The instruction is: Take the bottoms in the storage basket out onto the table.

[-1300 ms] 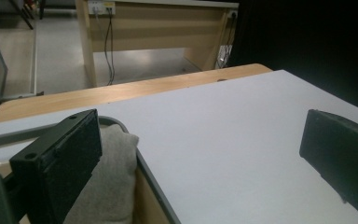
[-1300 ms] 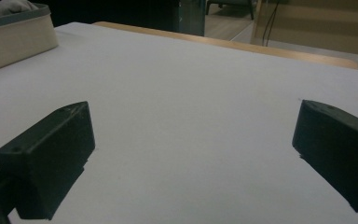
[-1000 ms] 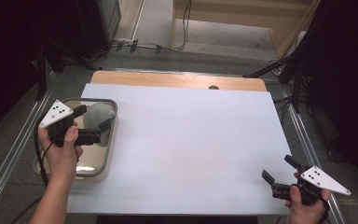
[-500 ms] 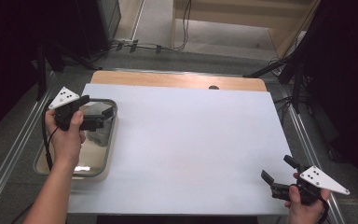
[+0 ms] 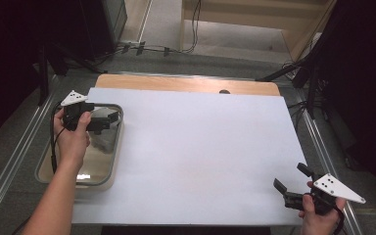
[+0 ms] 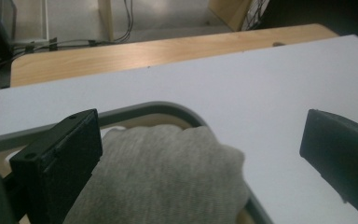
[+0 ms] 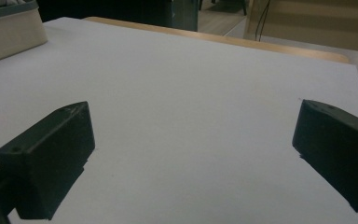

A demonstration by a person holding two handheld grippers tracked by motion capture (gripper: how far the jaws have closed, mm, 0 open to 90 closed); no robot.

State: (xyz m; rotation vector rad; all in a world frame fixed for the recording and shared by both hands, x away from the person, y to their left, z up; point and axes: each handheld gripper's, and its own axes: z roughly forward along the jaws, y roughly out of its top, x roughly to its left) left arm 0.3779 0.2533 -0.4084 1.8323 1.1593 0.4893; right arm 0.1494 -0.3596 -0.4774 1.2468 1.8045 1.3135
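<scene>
A beige bin with a grey rim (image 5: 116, 161) stands at the table's left edge. My left gripper (image 5: 111, 120) hovers over its far end, jaws pointing right. In the left gripper view that gripper (image 6: 200, 135) is open wide, and a grey knitted cloth (image 6: 168, 182) lies in the bin below and between the jaws, inside the rim (image 6: 168, 107); contact cannot be told. My right gripper (image 5: 291, 177) rests low at the near right corner of the white table (image 5: 200, 147). It is open (image 7: 193, 135) with only bare table surface between its jaws.
A strip of wood (image 5: 186, 84) runs along the table's far edge. Metal rails (image 5: 10, 166) flank the table on both sides. In the right gripper view the bin (image 7: 9, 32) shows at the far upper left. Cables lie on the floor (image 5: 152, 49) beyond.
My left hand has carried its gripper farther away along the bin, toward its far end. The right gripper has not moved.
</scene>
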